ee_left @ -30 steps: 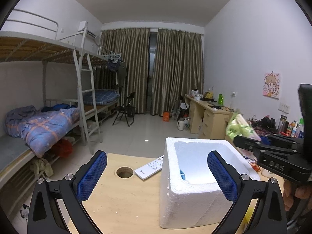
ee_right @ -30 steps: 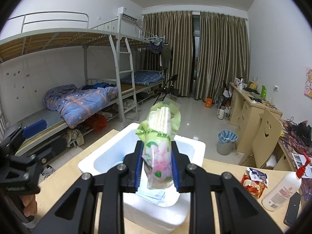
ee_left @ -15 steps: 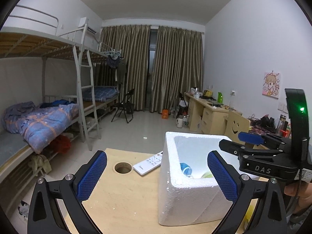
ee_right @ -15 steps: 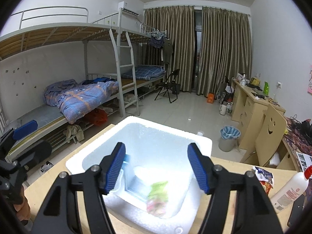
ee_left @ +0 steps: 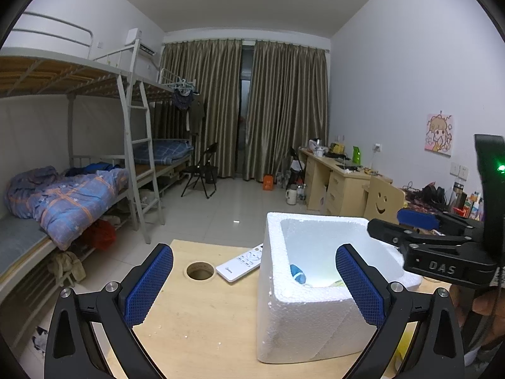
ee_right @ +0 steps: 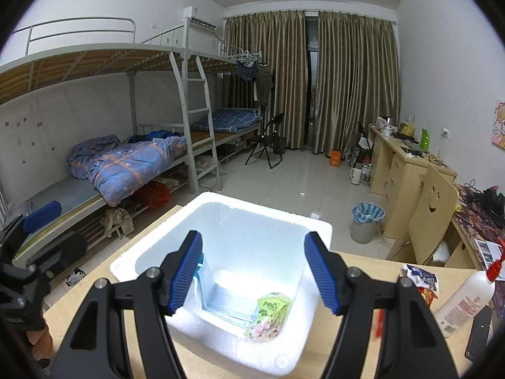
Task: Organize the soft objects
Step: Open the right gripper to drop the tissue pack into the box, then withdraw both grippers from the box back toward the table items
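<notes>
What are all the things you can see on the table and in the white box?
foam box: one, white, on the table
tissue pack: one, green, flat inside the box
face masks: a few, pale blue, in the box beside the pack
remote: one, white, left of the box
table: one, light wood, round hole near the remote
bottle: one, white, red nozzle, right of the box
snack packet: one, near the bottle
left tool: open
right tool: open, empty, above the box

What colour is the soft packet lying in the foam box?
Light green with pink flowers; the packet shows best in the right wrist view.
</notes>
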Demonstrator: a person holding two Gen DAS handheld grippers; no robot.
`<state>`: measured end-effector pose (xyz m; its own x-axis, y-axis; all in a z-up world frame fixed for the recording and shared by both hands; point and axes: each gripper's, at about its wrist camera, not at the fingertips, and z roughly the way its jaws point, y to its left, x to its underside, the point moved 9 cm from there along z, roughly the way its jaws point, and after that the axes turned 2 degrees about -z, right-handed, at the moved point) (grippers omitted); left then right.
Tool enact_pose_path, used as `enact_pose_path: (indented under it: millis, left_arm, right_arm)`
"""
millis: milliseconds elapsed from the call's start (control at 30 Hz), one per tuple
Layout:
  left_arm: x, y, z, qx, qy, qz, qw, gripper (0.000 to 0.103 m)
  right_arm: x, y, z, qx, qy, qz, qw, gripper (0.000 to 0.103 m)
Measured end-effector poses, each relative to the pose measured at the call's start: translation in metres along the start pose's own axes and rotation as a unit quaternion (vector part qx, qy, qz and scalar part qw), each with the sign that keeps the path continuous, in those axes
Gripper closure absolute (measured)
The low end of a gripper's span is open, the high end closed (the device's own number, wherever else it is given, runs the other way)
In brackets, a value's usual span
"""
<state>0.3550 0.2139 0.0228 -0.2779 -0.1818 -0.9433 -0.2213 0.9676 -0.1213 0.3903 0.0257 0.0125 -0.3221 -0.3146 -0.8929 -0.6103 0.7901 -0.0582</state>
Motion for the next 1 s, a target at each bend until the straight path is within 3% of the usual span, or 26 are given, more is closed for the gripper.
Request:
enact_pose_path:
  millis: [233,467,1000]
  left_arm:
    - [-0.005,-0.006,-0.010,0.006,-0.010,0.000,0.9999,0.000]
    - [-0.003,-0.020,-0.037,0.013,-0.023,0.010,0.9996,0.000]
    - [-0.001,-0.061,-0.120,0.034,-0.047,0.032,0.9978,0.000]
  right_arm:
    - [-0.003,-0.005,-0.031,0.006,-0.021,0.007,1.000,0.024]
    - [-0.005,-0.012,-0.069,0.017,-0.047,0.016,0.999,0.000]
    - [0.009,-0.014,-0.149,0.035,-0.100,0.014,0.994,0.000]
